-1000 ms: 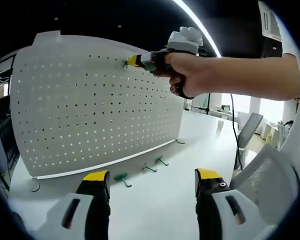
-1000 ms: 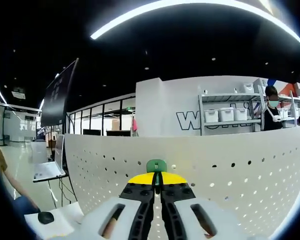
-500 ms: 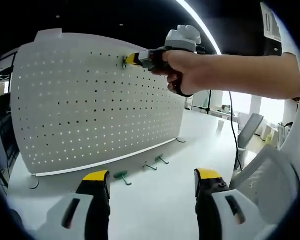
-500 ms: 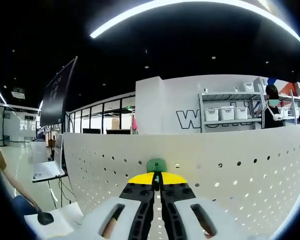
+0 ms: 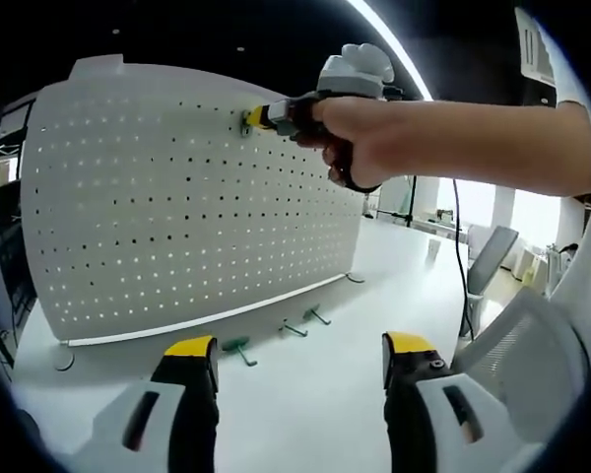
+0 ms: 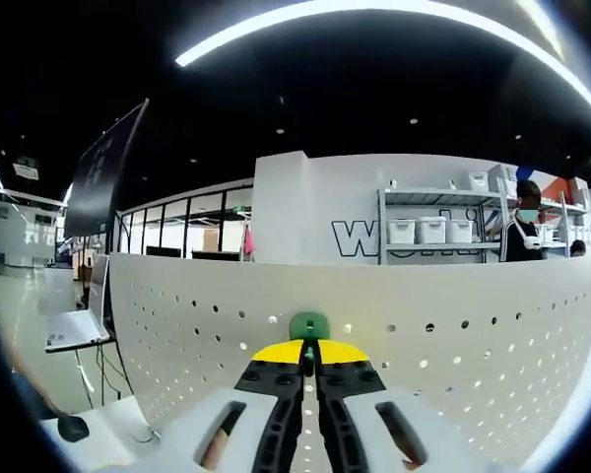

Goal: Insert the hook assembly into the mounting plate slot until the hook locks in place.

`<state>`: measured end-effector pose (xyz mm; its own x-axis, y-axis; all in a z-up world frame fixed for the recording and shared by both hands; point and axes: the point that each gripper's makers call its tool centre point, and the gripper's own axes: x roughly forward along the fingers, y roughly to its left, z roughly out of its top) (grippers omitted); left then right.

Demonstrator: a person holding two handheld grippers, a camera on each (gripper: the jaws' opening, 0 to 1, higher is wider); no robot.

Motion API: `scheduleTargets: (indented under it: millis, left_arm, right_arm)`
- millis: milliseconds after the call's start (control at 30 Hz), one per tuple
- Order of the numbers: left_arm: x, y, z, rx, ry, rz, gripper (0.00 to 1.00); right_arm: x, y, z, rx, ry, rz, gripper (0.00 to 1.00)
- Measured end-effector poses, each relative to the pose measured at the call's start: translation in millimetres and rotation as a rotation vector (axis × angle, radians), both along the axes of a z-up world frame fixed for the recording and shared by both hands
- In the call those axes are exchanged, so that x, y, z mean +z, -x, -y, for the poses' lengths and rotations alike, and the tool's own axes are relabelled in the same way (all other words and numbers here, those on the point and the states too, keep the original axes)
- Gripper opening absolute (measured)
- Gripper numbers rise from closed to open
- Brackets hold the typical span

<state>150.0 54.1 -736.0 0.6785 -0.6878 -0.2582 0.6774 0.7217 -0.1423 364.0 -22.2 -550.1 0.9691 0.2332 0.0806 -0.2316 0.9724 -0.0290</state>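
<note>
1. The white perforated mounting plate point(image 5: 192, 202) stood upright on the white counter point(image 5: 315, 384), curving across the left gripper view.
2. In the right gripper view, the right claw point(image 6: 309, 347) was closed, its yellow-tipped jaws pressed together on a small green plastic hook point(image 6: 309, 325).
3. The hook sat right at the jaw tips, against the plate's holed face point(image 6: 424, 345), near its top edge.
4. In the left gripper view, a person's hand point(image 5: 369, 138) held that right claw point(image 5: 257, 117) up at the plate's top rows, with the green hook point(image 5: 245, 123) touching the plate.
5. The left claw point(image 5: 300, 355) hung low over the counter, jaws spread wide and gripping nothing.
6. Three more green hooks point(image 5: 240, 349) lay on the counter just before the plate's lower edge, ahead of the left claw and apart from it.
7. Whether the hook had locked into a slot could not be told.
</note>
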Motion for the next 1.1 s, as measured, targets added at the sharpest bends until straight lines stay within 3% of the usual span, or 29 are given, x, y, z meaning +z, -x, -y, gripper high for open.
scheduleTargets:
  millis: [400, 433, 567, 933, 1100]
  left_arm:
    - [2.1, 2.1, 1.2, -0.003, 0.027, 0.0, 0.69]
    - [2.9, 1.8, 1.2, -0.001, 0.032, 0.001, 0.69]
    - [3.5, 1.9, 0.7, 0.005, 0.042, -0.003, 0.69]
    - [2.4, 1.5, -2.0, 0.017, 0.045, -0.007, 0.68]
    - [1.2, 1.8, -1.3, 0.013, 0.038, -0.007, 0.68]
  right_arm:
    - [-2.1, -2.5, 0.3, -0.108, -0.062, 0.01, 0.01]
    - [-2.3, -2.0, 0.9, -0.116, -0.106, 0.004, 0.01]
    - [-2.8, -2.2, 1.7, -0.133, -0.133, 0.004, 0.01]
    - [-4.8, -1.2, 0.5, -0.134, -0.132, 0.005, 0.03]
    - [-4.9, -0.2, 1.2, -0.11, -0.174, 0.004, 0.04]
